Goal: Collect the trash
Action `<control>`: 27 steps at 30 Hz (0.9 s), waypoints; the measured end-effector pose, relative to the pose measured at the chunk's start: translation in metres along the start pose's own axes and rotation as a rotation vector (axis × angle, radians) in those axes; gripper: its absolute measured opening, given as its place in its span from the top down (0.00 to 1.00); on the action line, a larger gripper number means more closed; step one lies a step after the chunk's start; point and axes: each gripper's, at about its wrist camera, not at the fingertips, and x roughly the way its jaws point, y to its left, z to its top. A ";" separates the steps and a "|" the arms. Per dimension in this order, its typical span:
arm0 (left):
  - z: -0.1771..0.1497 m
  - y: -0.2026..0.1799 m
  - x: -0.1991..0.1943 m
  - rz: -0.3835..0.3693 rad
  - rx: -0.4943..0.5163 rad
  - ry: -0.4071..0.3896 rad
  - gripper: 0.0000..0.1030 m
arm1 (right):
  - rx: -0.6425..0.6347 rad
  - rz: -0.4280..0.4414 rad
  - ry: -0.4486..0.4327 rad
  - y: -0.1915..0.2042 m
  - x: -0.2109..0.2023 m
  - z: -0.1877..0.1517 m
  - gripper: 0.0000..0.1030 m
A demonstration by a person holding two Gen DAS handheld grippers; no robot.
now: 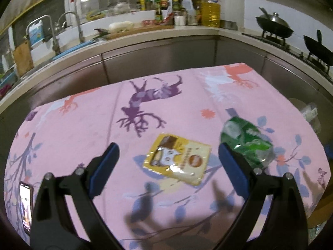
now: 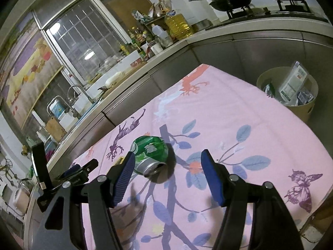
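While both grippers hover over the pink-clothed surface (image 1: 83, 125), two pieces of trash lie on it: one crushed green can (image 2: 150, 156) and one yellow wrapper (image 1: 177, 158). The left gripper (image 1: 168, 156) has its fingers spread wide with the wrapper lying flat between them, ungrasped. The right gripper (image 2: 166, 166) is likewise released, the can just ahead by its left finger. Only the right view shows the full trash bin (image 2: 308, 108) beyond the surface's edge; only the left shows one phone (image 1: 26, 206).
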 end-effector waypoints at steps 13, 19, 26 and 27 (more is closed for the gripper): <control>-0.016 0.039 0.003 0.059 -0.059 0.047 0.06 | -0.017 0.016 0.061 0.017 0.017 -0.016 0.39; -0.021 0.046 -0.001 0.107 -0.067 0.085 0.06 | -0.023 0.031 0.087 0.023 0.022 -0.026 0.39; -0.025 0.052 -0.014 0.126 -0.084 0.080 0.06 | -0.038 0.052 0.094 0.031 0.025 -0.033 0.38; -0.025 0.052 -0.015 0.127 -0.083 0.078 0.06 | -0.041 0.052 0.095 0.032 0.026 -0.033 0.38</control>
